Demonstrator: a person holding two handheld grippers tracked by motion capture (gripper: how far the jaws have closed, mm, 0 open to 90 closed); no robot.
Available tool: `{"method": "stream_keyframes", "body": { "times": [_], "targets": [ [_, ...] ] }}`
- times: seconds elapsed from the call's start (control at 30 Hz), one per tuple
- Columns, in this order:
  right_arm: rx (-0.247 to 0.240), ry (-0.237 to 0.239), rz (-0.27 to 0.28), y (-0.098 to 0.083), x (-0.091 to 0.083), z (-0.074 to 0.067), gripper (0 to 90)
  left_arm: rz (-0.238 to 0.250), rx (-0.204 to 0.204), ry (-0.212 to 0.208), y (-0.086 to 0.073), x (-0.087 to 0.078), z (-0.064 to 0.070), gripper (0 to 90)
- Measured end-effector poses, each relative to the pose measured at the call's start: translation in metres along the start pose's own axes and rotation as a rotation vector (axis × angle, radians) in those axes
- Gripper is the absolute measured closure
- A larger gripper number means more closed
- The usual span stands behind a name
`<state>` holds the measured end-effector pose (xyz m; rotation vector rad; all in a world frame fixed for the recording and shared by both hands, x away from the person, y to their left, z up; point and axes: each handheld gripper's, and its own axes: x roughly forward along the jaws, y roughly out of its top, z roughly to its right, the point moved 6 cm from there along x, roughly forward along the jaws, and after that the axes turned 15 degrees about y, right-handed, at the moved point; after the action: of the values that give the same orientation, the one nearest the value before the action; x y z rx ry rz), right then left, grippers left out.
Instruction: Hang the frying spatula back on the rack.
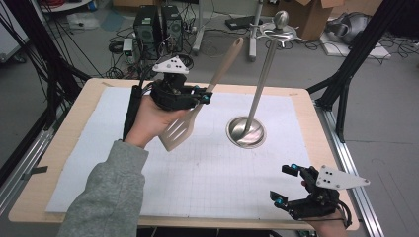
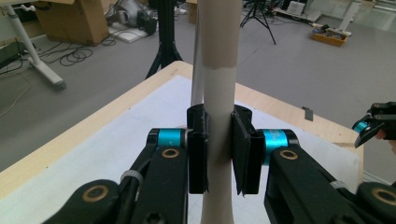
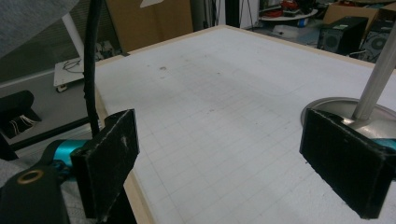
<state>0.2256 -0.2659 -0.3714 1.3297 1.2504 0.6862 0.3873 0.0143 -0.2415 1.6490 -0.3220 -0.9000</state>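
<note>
- Above the far-left part of the table (image 1: 59, 148), my left gripper (image 1: 202, 95) is clamped on the beige spatula (image 1: 197, 111), its pads squeezing the handle about midway along. The slotted blade hangs low and toward me, and the handle end points up and away to the right.
- From the left gripper view, the spatula handle (image 2: 218, 116) stands straight up between the two black jaws, pressed from both sides. I judge that a mid-handle grip keeps the tool balanced, so the blade does not swing.
- The spatula is off the white mat (image 1: 207, 168) entirely, held in the air near the steel stand (image 1: 257, 94). The stand's round base (image 1: 245, 132) sits right of the middle of the mat, and its thin pole rises to a hook ring and knob at the top.
- I read the tilt as deliberate: the handle's top end is turned toward the stand's top, where a utensil would hang. So the step in hand looks like bringing the spatula to that rack.
- At the near-right corner, my right gripper (image 1: 286, 183) rests low with its jaws wide apart and nothing between them. In the right gripper view, bare mat shows in the gap and the stand's base lies beyond the right pad.
- I take it that this hand is parked out of the way, close enough to steady the base if the pole wobbles.
</note>
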Motion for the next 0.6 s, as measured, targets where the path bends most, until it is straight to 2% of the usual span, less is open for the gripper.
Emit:
{"method": "stream_keyframes", "body": {
  "times": [0.2,0.6],
  "targets": [
    [0.001,-0.003,0.003,0.000,-0.001,0.001,10.7,0.011,-0.003,-0.016,0.006,0.006,0.003,77.6],
    [0.005,-0.003,0.014,-0.001,-0.005,0.001,10.7,0.000,-0.003,-0.026,0.014,0.017,0.010,77.6]
  ]
}}
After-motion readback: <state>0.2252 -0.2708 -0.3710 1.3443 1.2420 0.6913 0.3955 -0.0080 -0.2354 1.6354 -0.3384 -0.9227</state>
